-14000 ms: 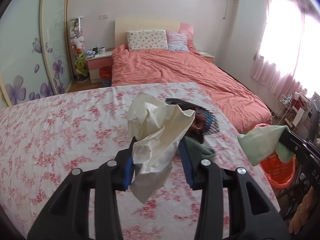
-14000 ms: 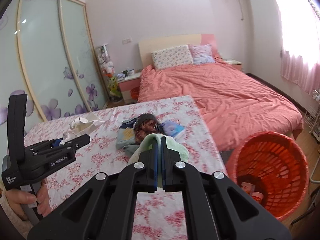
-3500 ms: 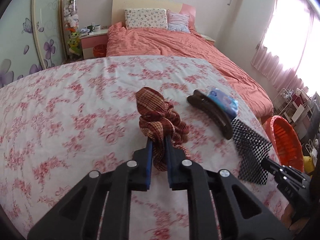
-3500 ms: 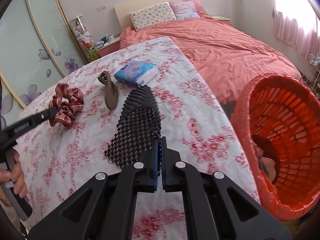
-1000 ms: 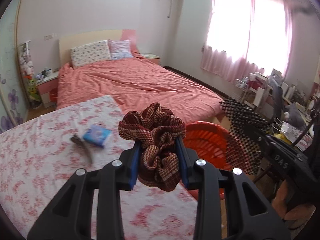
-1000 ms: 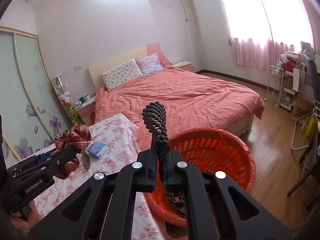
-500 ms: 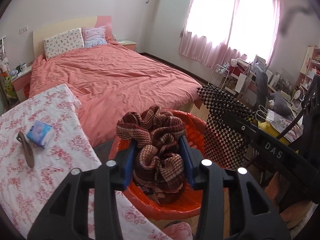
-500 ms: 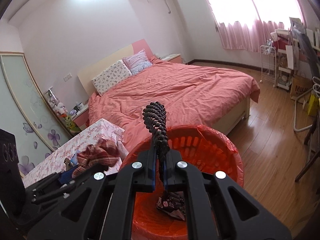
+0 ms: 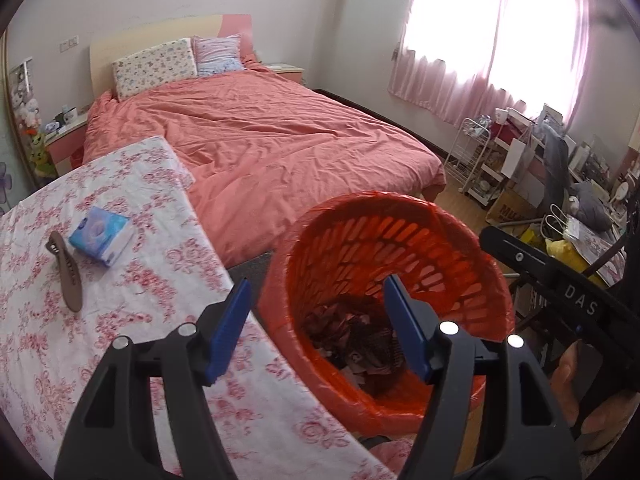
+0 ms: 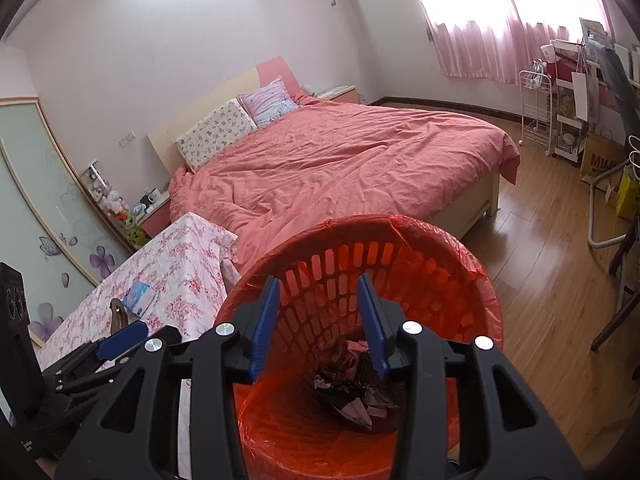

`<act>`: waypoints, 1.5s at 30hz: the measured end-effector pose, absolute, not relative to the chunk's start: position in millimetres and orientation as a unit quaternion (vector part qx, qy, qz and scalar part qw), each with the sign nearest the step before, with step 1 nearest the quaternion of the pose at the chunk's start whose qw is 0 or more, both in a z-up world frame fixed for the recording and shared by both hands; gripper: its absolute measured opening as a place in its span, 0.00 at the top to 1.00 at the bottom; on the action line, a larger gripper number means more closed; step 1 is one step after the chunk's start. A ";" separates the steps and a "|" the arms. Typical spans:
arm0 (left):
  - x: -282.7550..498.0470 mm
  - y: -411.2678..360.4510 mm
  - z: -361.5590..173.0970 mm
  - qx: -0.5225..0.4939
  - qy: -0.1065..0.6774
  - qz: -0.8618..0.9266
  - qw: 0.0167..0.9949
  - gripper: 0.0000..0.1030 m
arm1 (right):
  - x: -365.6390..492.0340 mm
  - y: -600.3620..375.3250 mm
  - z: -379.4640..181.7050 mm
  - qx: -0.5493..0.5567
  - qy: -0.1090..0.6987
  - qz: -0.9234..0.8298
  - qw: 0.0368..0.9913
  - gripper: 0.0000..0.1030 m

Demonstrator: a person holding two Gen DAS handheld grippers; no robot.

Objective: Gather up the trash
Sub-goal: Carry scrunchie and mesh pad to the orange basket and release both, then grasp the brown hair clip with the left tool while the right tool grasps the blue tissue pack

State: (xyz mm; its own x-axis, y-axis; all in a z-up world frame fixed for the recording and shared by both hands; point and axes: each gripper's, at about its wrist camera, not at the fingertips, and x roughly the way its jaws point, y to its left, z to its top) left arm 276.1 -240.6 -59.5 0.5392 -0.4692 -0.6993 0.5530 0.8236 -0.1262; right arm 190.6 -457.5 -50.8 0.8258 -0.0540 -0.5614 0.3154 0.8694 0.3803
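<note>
- While hovering over the bin, pretty big room: coral-covered bed (image 9: 256, 136) up at 12 o'clock, floral-sheet surface (image 9: 100, 312) off at 9 o'clock.
- Orange basket (image 9: 472, 256) with its red liner sitting dead centre, just beside that floral edge.
- Left gripper (image 9: 316, 322) spread wide, jaws just been opening, nothing between them.
- Right gripper (image 10: 318, 322) same deal, parted and empty, jaws just been opening too.
- Down in the basket: trash pile (image 10: 352, 392), plaid scrunchie (image 9: 332, 320) and dark mesh bit (image 9: 376, 340) lying on top.
- Back at 9 o'clock on the sheet: blue tissue pack (image 9: 102, 236), brown hair clip (image 9: 66, 276) just beside it.
</note>
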 end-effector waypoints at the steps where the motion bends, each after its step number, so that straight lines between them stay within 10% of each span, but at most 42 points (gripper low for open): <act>1: 277.3 -235.4 -59.3 0.056 0.380 -0.284 0.879 0.35 | 190.1 -455.0 -50.3 0.231 0.279 -0.100 0.927 0.60; 17: 366.7 -84.4 -68.9 -0.002 0.395 -0.054 0.917 0.36 | 215.0 -388.2 -72.8 0.154 0.332 -0.069 0.928 0.60; 30: 414.2 -72.3 -96.6 -0.006 0.432 -0.044 0.901 0.86 | 242.0 -327.7 -75.2 0.114 0.357 -0.015 0.927 0.60; 42: 385.0 36.6 -96.3 -0.023 0.436 -0.038 0.899 0.88 | 302.7 -264.3 -69.1 0.094 0.373 0.055 0.921 0.60; 45: 381.0 59.4 -95.5 -0.031 0.438 -0.031 0.898 0.88 | 334.1 -244.0 -71.1 0.081 0.378 0.065 0.920 0.35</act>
State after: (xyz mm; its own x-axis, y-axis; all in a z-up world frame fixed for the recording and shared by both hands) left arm 381.0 59.4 -95.5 0.6150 -0.0828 -0.7842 0.0282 0.9961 -0.0831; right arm 334.1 -244.0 -71.1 0.7063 0.1807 -0.6845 -0.0586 0.9785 0.1978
